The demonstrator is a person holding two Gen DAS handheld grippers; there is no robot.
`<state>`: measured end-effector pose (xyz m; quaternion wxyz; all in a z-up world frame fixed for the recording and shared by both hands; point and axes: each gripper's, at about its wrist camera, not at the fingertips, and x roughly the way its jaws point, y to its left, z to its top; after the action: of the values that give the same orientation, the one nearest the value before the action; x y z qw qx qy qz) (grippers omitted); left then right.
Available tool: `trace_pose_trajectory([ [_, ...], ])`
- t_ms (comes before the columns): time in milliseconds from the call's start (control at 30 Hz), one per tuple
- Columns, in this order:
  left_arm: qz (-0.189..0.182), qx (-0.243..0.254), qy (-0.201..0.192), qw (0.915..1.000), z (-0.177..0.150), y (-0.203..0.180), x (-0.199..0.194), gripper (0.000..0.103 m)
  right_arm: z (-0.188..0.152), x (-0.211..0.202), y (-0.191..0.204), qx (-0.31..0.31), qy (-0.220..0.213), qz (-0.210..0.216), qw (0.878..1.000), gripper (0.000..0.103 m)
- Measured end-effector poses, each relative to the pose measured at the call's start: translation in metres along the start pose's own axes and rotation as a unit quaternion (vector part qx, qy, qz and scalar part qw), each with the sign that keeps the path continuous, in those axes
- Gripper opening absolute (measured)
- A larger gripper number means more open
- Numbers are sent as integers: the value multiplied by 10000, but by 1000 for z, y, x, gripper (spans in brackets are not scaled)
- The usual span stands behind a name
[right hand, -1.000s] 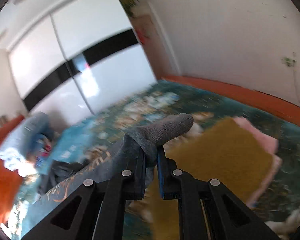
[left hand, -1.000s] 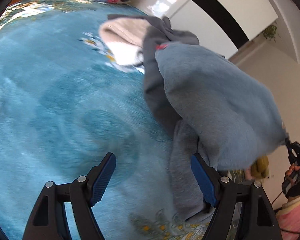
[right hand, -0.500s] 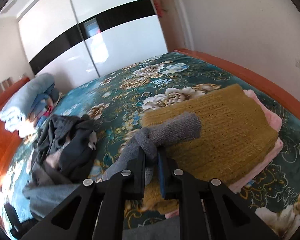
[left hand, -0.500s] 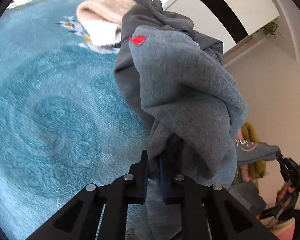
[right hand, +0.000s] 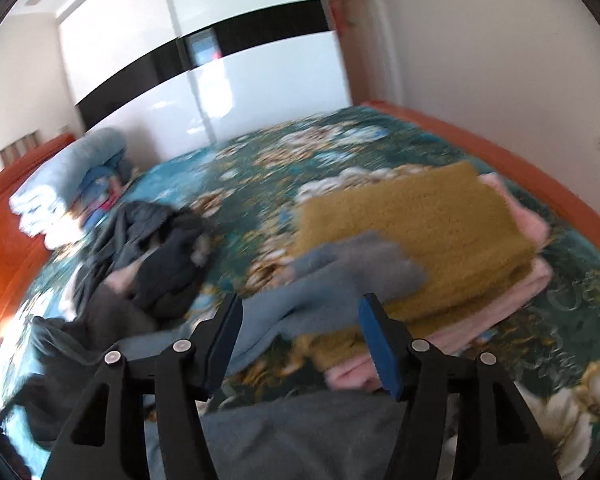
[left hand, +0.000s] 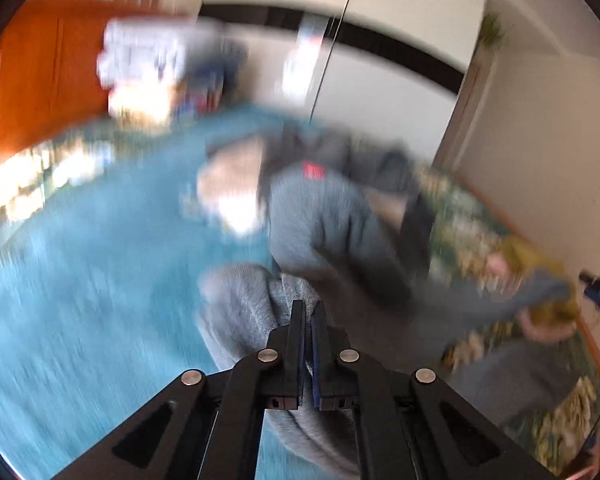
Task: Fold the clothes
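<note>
My left gripper [left hand: 309, 309] is shut on a fold of the grey sweatshirt [left hand: 244, 312], which drapes over the blue blanket [left hand: 80, 280]; a red patch [left hand: 313, 169] shows on it. My right gripper [right hand: 300, 304] is open and empty. The sweatshirt's grey sleeve [right hand: 340, 272] lies just past its fingers, resting on the edge of a folded mustard sweater [right hand: 416, 232] stacked on pink clothes [right hand: 532, 280]. More grey fabric [right hand: 292, 436] lies below the right gripper. The left view is blurred.
A dark heap of unfolded clothes [right hand: 156, 256] lies on the floral bedspread [right hand: 300, 152]. Rolled bedding [right hand: 68, 168] sits by the orange headboard [right hand: 4, 248]. A white and black wardrobe [right hand: 236, 72] stands behind the bed. An orange bed frame [right hand: 500, 144] runs along the right.
My right gripper has opened and let go of the grey sleeve, which now lies on the mustard sweater. My left gripper stays shut on the sweatshirt and has swung upward quickly.
</note>
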<state>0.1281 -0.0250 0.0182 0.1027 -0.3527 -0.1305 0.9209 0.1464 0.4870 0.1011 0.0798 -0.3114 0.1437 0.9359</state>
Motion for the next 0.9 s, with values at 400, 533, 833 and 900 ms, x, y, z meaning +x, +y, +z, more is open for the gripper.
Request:
trace_pose_trajectory([
  [400, -755, -650, 246, 9947, -24, 53, -2, 51, -56, 61, 260, -2111, 1139, 2228, 9449, 62],
  [533, -776, -942, 171, 9924, -27, 82, -12, 57, -89, 81, 358, -3018, 1336, 2542, 9091, 63],
  [833, -1089, -2271, 541, 9663, -30, 136, 17, 59, -125, 117, 412, -3681, 1592, 2047, 8929, 21],
  [900, -1204, -2432, 599, 9606, -25, 137, 29, 59, -112, 115, 386, -3425, 1497, 1916, 9075, 12],
])
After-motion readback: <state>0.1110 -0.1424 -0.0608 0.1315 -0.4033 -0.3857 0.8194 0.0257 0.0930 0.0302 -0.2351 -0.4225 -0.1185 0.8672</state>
